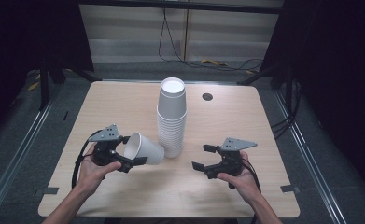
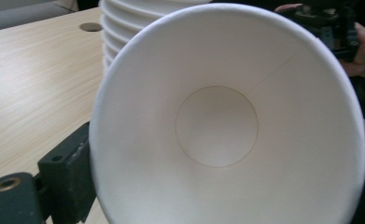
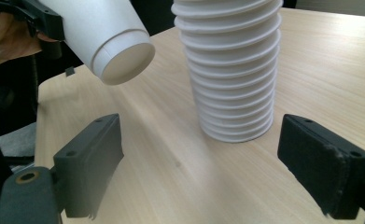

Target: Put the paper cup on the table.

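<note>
Paper cups dominate the wooden table (image 1: pixel 124 102): a tall stack of nested white cups (image 1: pixel 171 119) stands upside down near the centre, ribbed by its many rolled rims. The left gripper (image 1: pixel 126 151) is clamped on 1 loose cup (image 1: pixel 145 148), held on its side just left of the stack, mouth toward the hand and base toward the right gripper (image 1: pixel 203 157), probably freshly separated or ready for handing over. Thin, smooth, tapered walls would crush easily, so a light squeeze near the rim makes sense. The right gripper's jaws stand wide apart, empty, low over the table facing the stack.
</note>
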`<state>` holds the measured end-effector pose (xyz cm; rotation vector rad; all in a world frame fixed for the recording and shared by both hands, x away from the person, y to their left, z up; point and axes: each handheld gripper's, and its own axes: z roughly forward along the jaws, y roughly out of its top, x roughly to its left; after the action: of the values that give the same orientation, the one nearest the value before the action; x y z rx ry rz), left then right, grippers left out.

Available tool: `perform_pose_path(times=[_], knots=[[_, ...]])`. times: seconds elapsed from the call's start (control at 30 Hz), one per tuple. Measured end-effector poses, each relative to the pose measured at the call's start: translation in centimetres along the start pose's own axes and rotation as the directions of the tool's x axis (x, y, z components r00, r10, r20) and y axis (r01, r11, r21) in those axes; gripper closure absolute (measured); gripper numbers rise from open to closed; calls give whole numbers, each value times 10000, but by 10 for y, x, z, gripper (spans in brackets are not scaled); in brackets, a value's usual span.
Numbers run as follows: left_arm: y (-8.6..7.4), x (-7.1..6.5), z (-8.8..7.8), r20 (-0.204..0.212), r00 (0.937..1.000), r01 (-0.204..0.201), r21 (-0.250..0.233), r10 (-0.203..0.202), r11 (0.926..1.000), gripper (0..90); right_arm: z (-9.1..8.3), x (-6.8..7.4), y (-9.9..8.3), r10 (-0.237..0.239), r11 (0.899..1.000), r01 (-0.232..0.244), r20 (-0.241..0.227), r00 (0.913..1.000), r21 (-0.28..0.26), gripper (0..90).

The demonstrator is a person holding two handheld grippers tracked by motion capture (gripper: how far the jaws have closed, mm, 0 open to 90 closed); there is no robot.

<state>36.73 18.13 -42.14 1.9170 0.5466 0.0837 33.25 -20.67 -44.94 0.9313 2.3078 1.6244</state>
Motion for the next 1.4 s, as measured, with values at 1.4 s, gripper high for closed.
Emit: perform_pose_path(times=[1.4], knots=[[18,55,-8,-3446,9387,1035,2530,-104,9619,85,-4,-4,0,192,9998,-195,701,9974,42,150]])
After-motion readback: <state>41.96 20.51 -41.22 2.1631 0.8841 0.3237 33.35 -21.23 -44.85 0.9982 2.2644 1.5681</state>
